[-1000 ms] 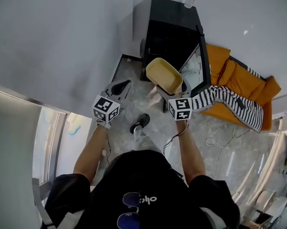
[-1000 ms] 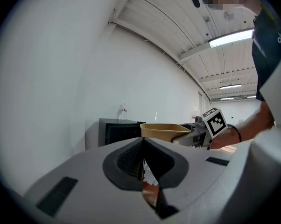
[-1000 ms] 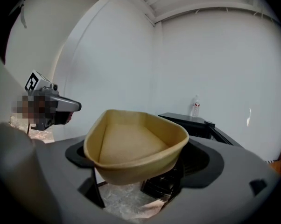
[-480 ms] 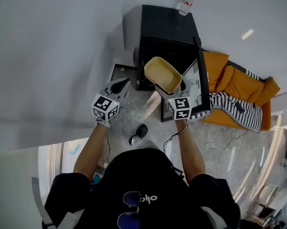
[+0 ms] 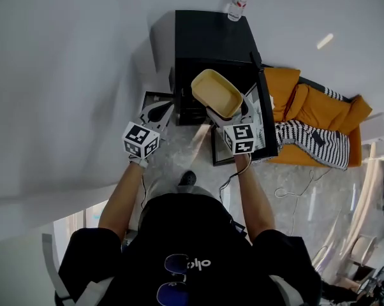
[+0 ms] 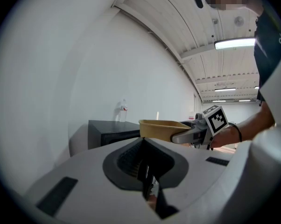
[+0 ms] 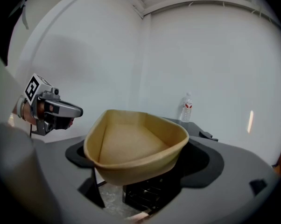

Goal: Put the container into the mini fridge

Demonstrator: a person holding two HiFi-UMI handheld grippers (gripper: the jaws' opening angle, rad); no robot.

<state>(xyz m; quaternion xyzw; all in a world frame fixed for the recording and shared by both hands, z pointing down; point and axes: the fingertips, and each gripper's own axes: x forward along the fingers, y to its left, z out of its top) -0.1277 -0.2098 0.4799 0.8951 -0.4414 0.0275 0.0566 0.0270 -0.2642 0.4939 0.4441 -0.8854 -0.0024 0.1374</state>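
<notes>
In front of the open black mini fridge [image 5: 211, 40], the right gripper [image 5: 229, 116] is clamped on the near rim of an empty tan plastic container [image 5: 216, 92], holding it up by the dark opening. To its left, the left gripper [image 5: 163, 110] hangs with jaws together, gripping nothing. A water bottle [image 5: 236, 2] stands on the fridge's top.
</notes>
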